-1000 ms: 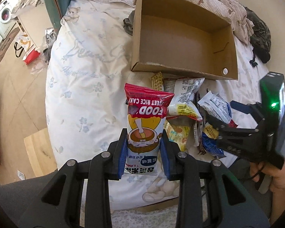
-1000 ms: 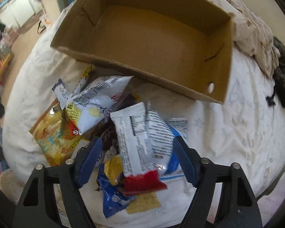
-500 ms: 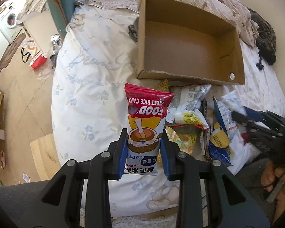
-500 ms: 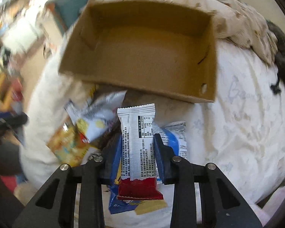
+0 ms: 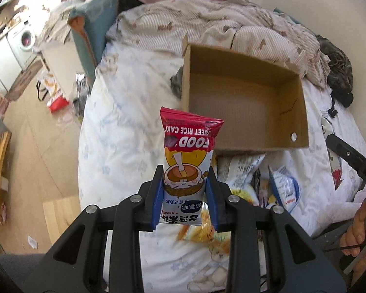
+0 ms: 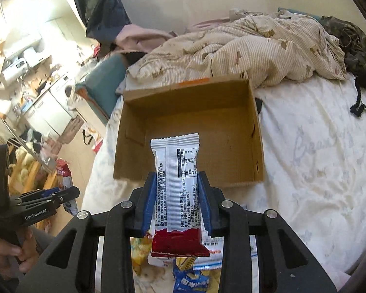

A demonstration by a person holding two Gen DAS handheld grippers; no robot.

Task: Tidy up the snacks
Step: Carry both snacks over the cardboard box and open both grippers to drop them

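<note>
- My left gripper [image 5: 184, 195] is clamped on a red rice cake packet [image 5: 186, 161], held above the bed [image 5: 124, 131]
- My right gripper [image 6: 177, 202], jaws just closed, pinches a white snack bar [image 6: 178, 180] before the empty cardboard box [image 6: 231, 127]

One cardboard box [image 5: 244, 102] on the bed, and two grippers up, left gripper [image 5: 184, 195] and right gripper [image 6: 177, 202]. One packet in each: a red rice cake bag [image 5: 188, 151], a white-and-red bar wrapper [image 6: 177, 185]
</note>
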